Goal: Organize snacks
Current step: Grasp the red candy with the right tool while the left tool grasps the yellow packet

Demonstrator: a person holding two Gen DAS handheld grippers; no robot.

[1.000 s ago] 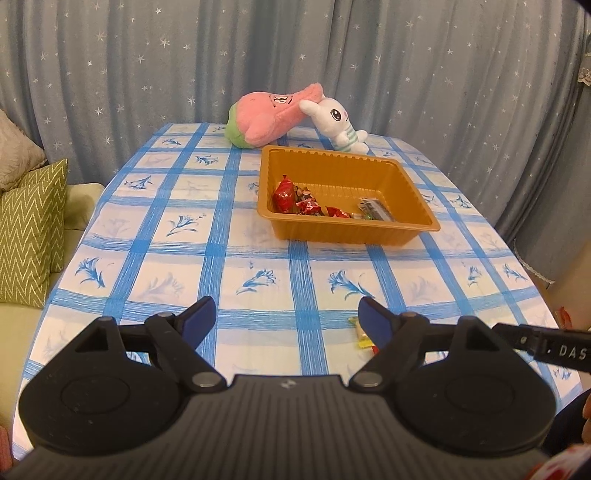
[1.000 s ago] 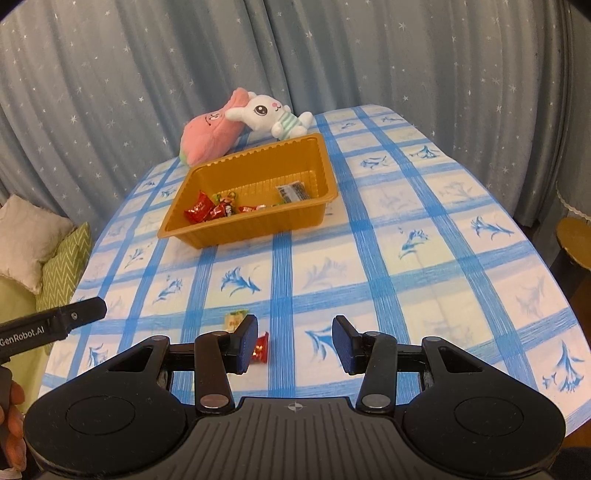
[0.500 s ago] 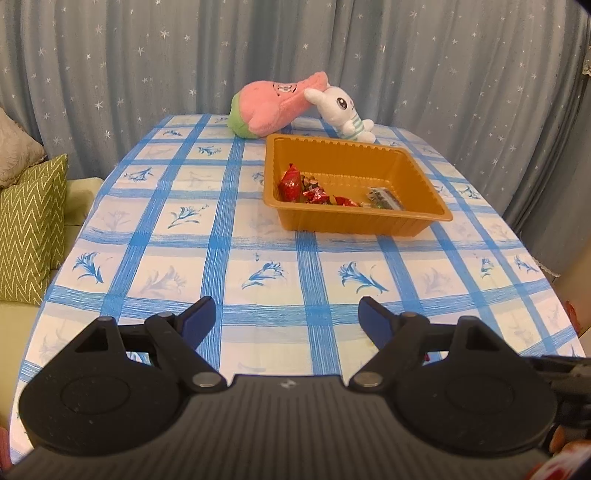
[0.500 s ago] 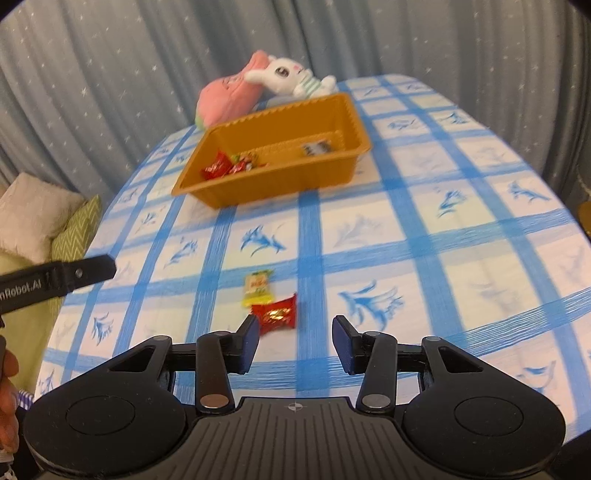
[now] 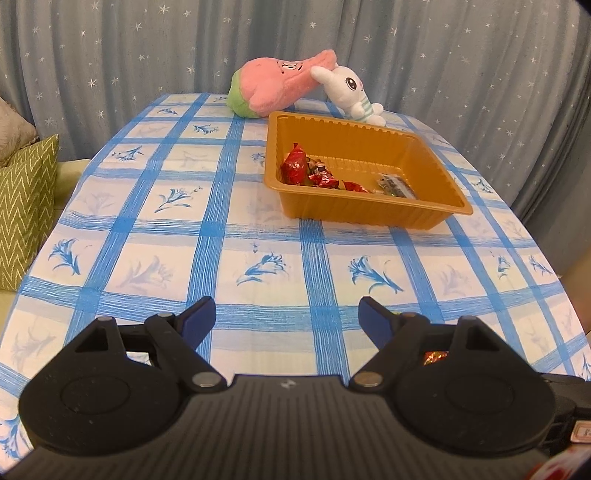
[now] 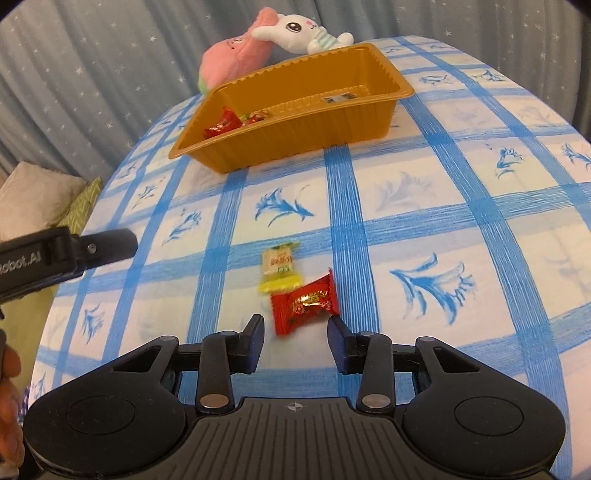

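Observation:
An orange tray (image 5: 424, 212) (image 6: 295, 146) sits on the blue-checked table and holds several wrapped snacks (image 5: 295, 168) (image 6: 221, 125). In the right wrist view a red candy (image 6: 304, 304) and a yellow candy (image 6: 279, 266) lie on the cloth. My right gripper (image 6: 295, 332) is open, low over the table, with the red candy just ahead between its fingertips. My left gripper (image 5: 286, 319) is open and empty above the near part of the table. Its side shows at the left of the right wrist view (image 6: 66, 254). A bit of the red candy (image 5: 434, 356) shows through the left gripper's frame.
A pink plush (image 5: 277, 83) (image 6: 232, 59) and a white rabbit plush (image 5: 351, 92) (image 6: 299, 31) lie behind the tray at the far table edge. A green zigzag cushion (image 5: 26, 206) sits off the table's left. Grey starred curtains hang behind.
My right gripper has moved down and forward, so the red and yellow candies now lie just ahead of its fingertips. My left gripper has tilted and shifted a little. Both stay open.

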